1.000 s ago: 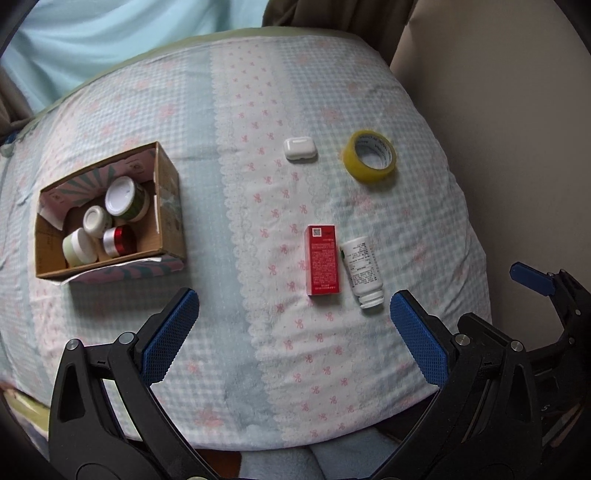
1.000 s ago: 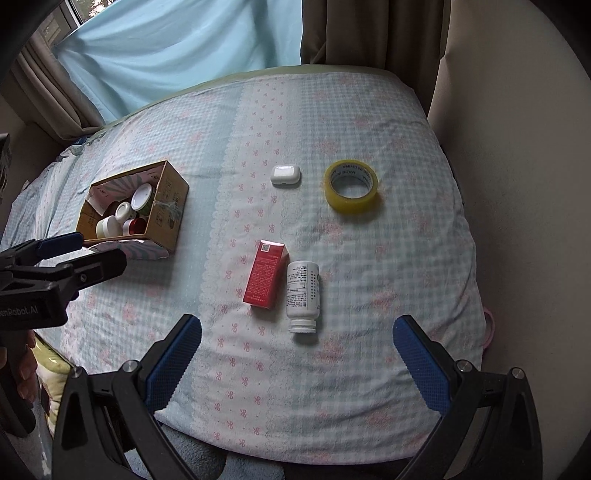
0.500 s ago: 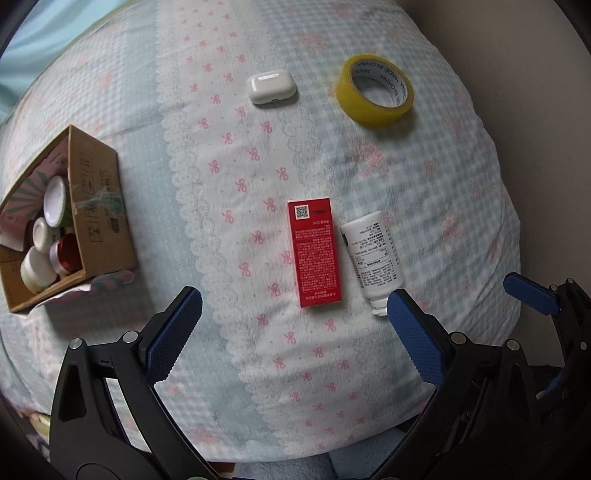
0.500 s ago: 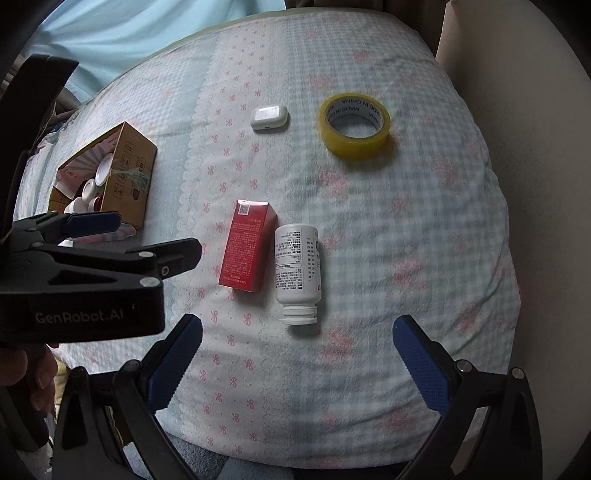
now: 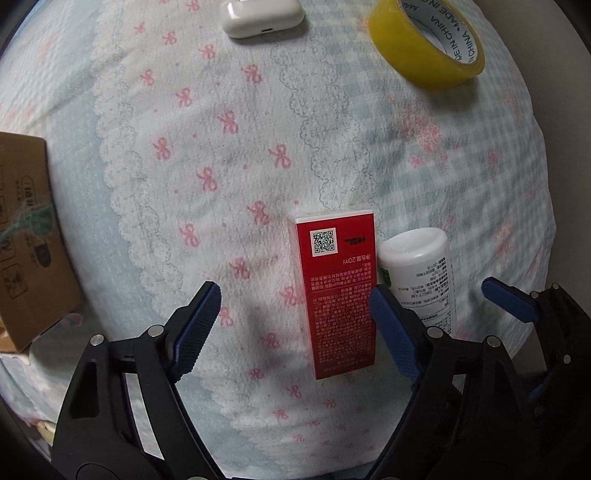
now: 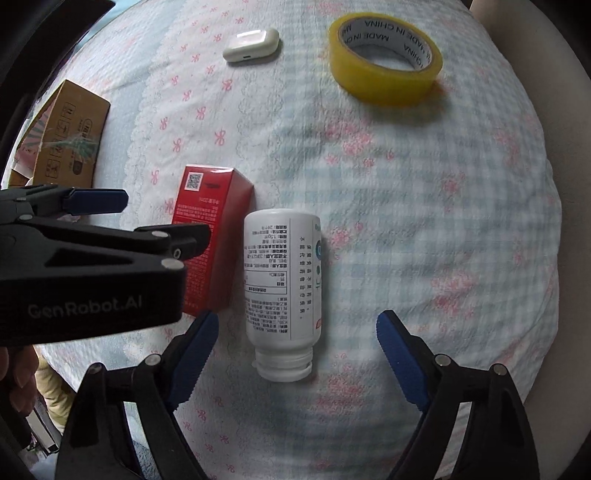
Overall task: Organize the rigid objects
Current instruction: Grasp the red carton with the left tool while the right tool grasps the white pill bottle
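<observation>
A red carton point(image 5: 338, 291) lies flat on the bed cover beside a white bottle point(image 5: 421, 271) lying on its side. My left gripper point(image 5: 295, 328) is open, low over the carton, its right finger at the carton's right edge. In the right wrist view my right gripper point(image 6: 295, 350) is open, its fingers either side of the white bottle point(image 6: 282, 288), cap end nearest me. The red carton point(image 6: 212, 236) is partly hidden by the left gripper point(image 6: 99, 221). A yellow tape roll point(image 6: 384, 55) and a white earbud case point(image 6: 251, 44) lie farther back.
A cardboard box point(image 6: 70, 136) stands at the left; its side shows in the left wrist view point(image 5: 26, 240). The tape roll point(image 5: 428, 44) and earbud case point(image 5: 260, 14) lie beyond the carton. The bed drops off at the right towards a beige wall point(image 6: 561, 92).
Both grippers have come down and forward towards the bed. The left one now hangs over the red carton, the right one over the white bottle. Both stay open.
</observation>
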`<state>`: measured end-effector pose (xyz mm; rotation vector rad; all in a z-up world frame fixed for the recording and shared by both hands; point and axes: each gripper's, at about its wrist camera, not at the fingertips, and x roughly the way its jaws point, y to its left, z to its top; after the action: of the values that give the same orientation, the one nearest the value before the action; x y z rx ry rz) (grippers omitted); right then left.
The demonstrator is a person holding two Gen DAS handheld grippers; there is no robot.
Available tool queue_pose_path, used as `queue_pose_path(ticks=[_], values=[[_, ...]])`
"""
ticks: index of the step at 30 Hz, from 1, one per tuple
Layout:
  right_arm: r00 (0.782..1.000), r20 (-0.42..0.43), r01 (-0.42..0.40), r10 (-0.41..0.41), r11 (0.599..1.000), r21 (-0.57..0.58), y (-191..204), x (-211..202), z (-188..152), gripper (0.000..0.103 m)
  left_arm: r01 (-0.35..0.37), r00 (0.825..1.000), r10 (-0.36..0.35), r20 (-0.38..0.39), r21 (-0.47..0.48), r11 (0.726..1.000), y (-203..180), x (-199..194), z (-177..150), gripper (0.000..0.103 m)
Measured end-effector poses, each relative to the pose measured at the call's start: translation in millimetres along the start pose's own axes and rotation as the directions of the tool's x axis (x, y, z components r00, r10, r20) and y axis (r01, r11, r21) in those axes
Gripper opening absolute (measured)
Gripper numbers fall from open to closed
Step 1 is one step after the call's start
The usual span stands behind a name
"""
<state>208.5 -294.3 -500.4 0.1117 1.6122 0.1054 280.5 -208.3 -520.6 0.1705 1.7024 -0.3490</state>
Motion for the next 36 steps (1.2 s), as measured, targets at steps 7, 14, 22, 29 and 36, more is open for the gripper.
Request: queue_pose_path(ticks=[7,14,22,29,36], values=[[1.000,-0.016,-0.022,0.023,0.999,0.024,-6,19,3,0.076,0.015,1.000,-0.015,-0.010,0.011,1.000,-11,2,5,0.082],[0.999,-0.011,-0.042,0.042,0.999,0.024,-14,25,9,0.075,0.008,0.999,-0.009,-0.038,-0.030,1.000,-12,17,0,0.080],[0.997,-0.016,-0.080,0.080,0.997,0.023,-12,38,19,0.051,0.039,0.998,-0.039,-0.056,-0.018,0.999,-22,34,2,0.043],[0.998,-0.011,-0.067,0.068,0.997,0.035,-12,28,19,0.046,0.045,0.998,-0.046,-0.032,-0.021,0.999,-22,28,-4,0.042],[0.997,0.009,-0.079,0.078,0.995,0.063,3,28,14,0.046,0.057,0.998,-0.056,0.007,-0.035,0.998,-13,7,-14,0.039]])
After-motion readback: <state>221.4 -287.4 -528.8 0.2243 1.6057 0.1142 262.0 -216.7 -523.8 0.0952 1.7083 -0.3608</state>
